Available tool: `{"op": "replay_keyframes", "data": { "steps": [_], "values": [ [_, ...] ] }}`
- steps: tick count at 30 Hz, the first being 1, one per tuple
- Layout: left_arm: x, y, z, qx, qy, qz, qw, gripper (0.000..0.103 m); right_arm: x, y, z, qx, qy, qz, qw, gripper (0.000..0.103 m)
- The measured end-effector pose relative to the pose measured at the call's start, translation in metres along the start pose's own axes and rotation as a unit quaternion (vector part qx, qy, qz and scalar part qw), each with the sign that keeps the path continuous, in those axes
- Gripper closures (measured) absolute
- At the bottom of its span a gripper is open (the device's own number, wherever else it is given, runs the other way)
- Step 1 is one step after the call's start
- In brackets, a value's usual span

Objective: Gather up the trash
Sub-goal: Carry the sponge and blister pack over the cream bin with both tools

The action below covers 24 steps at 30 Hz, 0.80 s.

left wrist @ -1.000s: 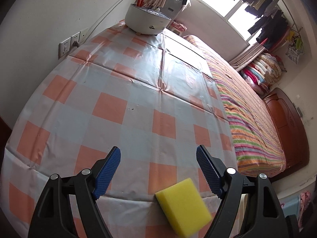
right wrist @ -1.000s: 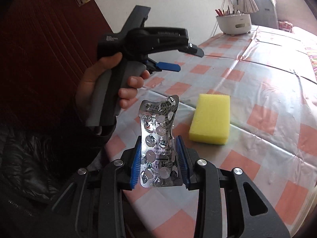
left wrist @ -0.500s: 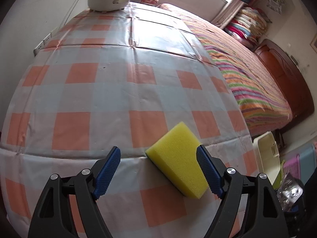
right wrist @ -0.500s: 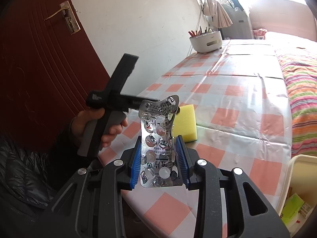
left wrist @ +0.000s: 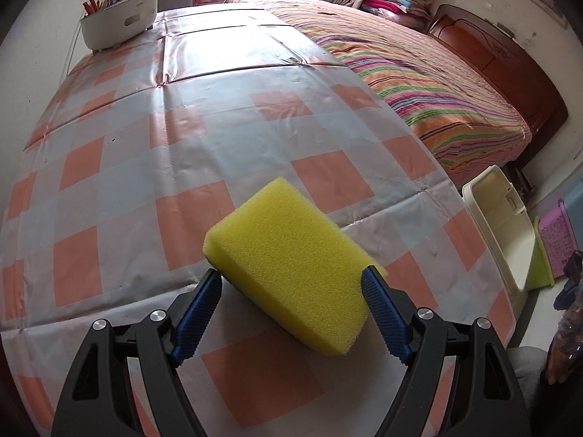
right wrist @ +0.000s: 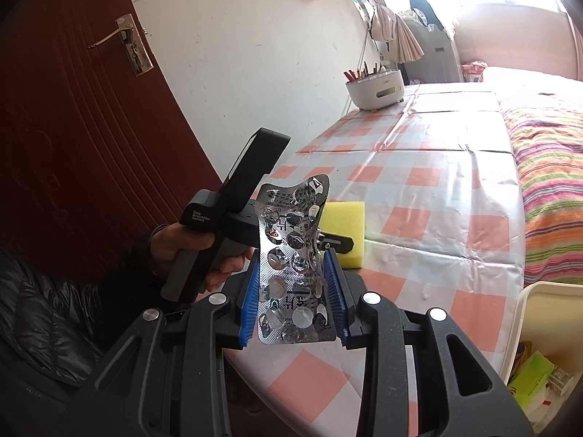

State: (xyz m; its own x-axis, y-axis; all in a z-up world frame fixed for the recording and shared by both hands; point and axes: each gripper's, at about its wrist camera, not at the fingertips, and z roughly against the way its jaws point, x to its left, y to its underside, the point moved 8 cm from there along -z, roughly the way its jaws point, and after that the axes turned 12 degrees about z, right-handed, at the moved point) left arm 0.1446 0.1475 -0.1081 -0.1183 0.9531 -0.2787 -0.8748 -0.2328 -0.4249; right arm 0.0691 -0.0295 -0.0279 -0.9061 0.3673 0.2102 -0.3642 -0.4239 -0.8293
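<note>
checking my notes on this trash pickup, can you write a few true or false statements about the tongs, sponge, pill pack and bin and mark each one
1. The right tongs grip a silver blister pack by its edges. True.
2. The yellow sponge lies between the open left tongs. True; whether the pads press it is unclear.
3. The sponge is already in the bin. False: it lies on the checked tablecloth near the table edge.
4. The blister pack lies flat on the table. False: it stands upright in the air.
5. The cream bin beside the table is empty. False: packaging shows inside.
</note>
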Motion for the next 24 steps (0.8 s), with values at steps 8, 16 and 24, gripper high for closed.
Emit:
{"op": "replay_keyframes", "data": {
  "steps": [8,16,24],
  "values": [
    [-0.007,-0.011,-0.014,0.028,0.038,0.061,0.9970,0.026,0.002,-0.001,0.000,-0.006,-0.011,0.000,1.000,0.071],
    [-0.010,-0.023,-0.021,0.011,0.052,0.095,0.9941,0.029,-0.004,-0.003,0.008,-0.021,-0.007,-0.012,1.000,0.070],
    [-0.004,-0.031,-0.018,-0.017,0.048,0.106,0.9931,0.056,-0.016,-0.005,0.021,-0.042,0.007,-0.032,0.999,0.070]
  ]
}}
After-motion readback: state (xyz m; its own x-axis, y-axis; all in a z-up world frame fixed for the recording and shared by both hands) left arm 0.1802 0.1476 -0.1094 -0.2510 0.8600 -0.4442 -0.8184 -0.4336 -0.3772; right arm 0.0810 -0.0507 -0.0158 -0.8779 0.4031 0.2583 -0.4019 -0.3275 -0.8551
